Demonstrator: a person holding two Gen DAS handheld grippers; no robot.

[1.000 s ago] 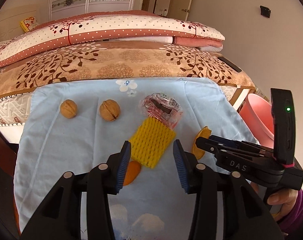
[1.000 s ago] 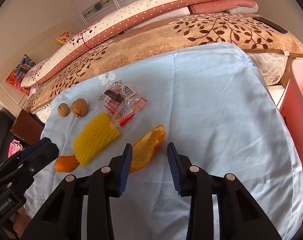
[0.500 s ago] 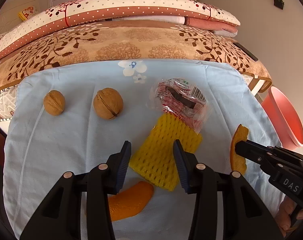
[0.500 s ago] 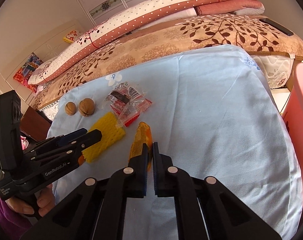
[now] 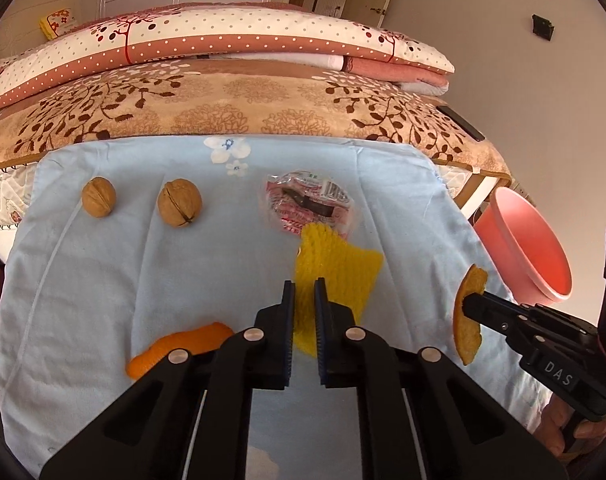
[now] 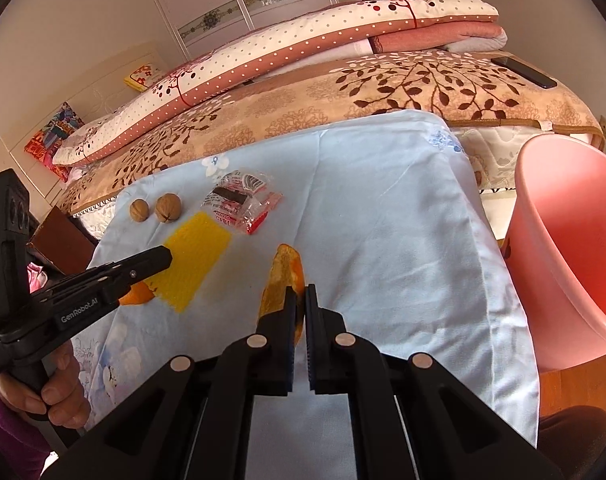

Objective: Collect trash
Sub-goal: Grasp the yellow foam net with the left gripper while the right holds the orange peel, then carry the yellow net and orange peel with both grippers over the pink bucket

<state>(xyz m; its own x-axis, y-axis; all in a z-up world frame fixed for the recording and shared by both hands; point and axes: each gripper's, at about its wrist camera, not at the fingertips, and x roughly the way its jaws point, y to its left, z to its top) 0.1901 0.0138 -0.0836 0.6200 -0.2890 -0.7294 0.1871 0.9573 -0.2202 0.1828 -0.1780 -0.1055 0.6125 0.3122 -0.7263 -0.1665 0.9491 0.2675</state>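
Observation:
A yellow foam net (image 5: 343,268) lies on the blue cloth (image 5: 183,272). Its near edge is bunched up between the pads of my left gripper (image 5: 303,294), whose jaws are closing on it. My right gripper (image 6: 299,296) is shut on a piece of orange peel (image 6: 283,276) and holds it just above the cloth. The left wrist view shows this same peel (image 5: 469,320) at the right. A second orange peel (image 5: 179,348) lies by the left gripper. A crumpled red-and-clear wrapper (image 5: 307,204) sits beyond the net.
Two walnuts (image 5: 99,196) (image 5: 179,207) rest on the cloth's far left. A pink bin (image 6: 563,264) stands off the cloth's right edge. Folded quilts (image 5: 223,52) pile up behind, with a dark phone (image 6: 523,72) on the bed. A person's hand (image 6: 59,396) grips the left handle.
The left jaws went from wide apart to pinched on the foam net's near edge, which bunched up. The right gripper shut on the orange peel and raised it off the cloth.

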